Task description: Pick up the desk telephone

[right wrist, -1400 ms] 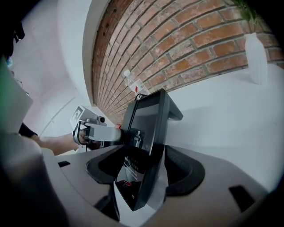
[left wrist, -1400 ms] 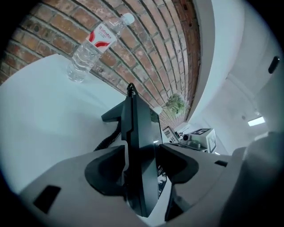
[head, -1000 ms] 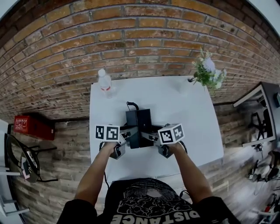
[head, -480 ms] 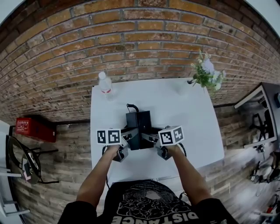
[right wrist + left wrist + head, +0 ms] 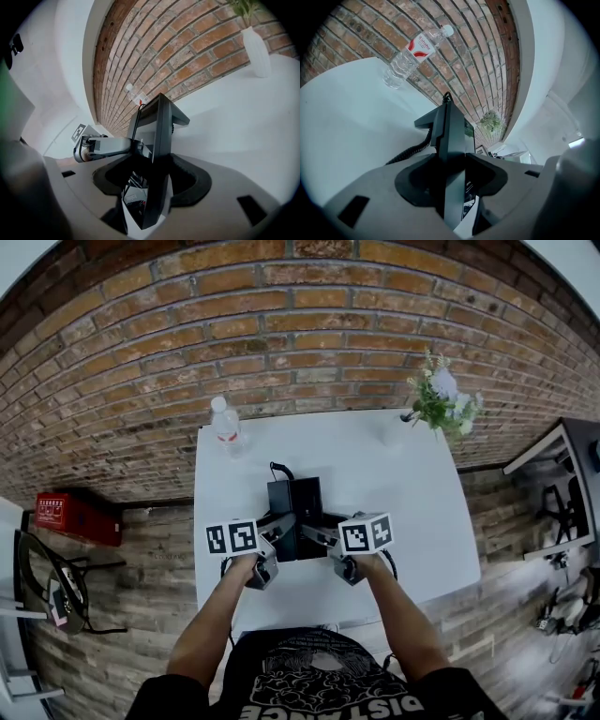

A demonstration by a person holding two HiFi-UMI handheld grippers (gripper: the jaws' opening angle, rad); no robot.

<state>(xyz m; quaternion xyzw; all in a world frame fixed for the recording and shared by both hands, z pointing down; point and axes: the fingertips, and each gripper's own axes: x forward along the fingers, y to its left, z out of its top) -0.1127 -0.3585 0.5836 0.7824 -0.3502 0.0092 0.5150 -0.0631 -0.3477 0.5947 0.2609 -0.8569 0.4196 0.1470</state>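
A black desk telephone sits mid-table on the white table. My left gripper clamps its left edge. In the left gripper view the phone runs up between the pads of the left gripper, which press on it. My right gripper takes the right edge. Its jaws have just been closing, and in the right gripper view the phone stands pinched in the right gripper. The coiled cord hangs at the phone's left. Whether the phone is off the table, I cannot tell.
A water bottle stands at the table's back left corner. A white vase with flowers is at the back right. A brick wall rises behind the table. On the floor, a red box and a chair are to the left.
Both grippers and the phone keep their places on the table. Only the head view has shifted slightly.
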